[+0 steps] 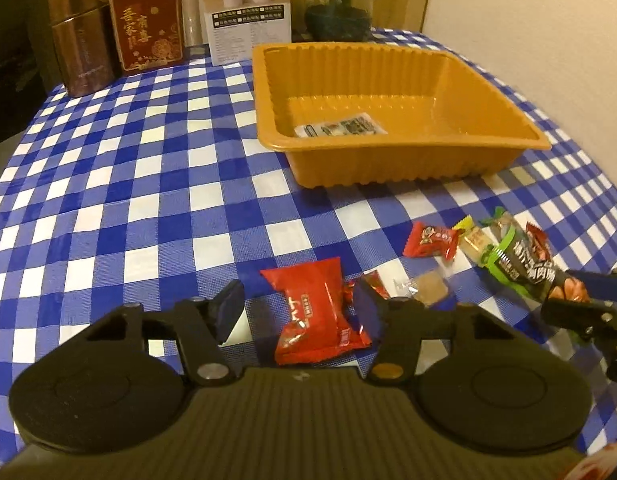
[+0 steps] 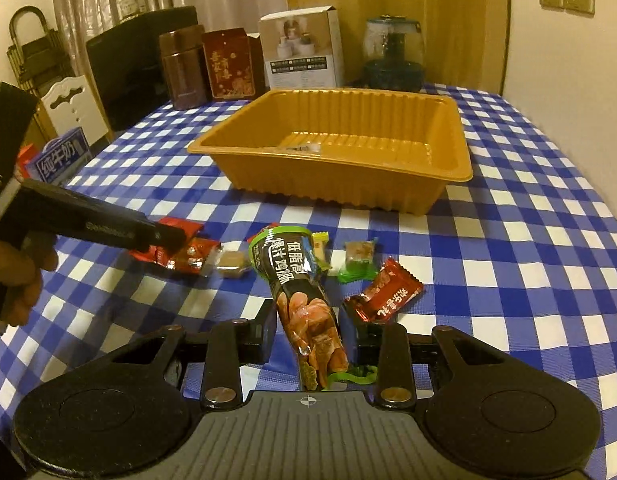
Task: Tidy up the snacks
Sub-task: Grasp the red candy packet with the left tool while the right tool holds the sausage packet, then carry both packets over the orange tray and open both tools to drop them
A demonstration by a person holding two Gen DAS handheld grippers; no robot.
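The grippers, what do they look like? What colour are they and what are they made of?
Both are black. The left gripper has two round discs either side of a ribbed grey plate, angled arms with silver and brass screws, and dark blue pads on its fingers. The right gripper has the same shape, with a small crosshair mark on its plate. From the side, the left one shows faint lettering on its long black bar.

Snacks before the tray

On the table, the tray holds one packet; loose snacks lie in front of it, and the tins, box and jar stand behind it.
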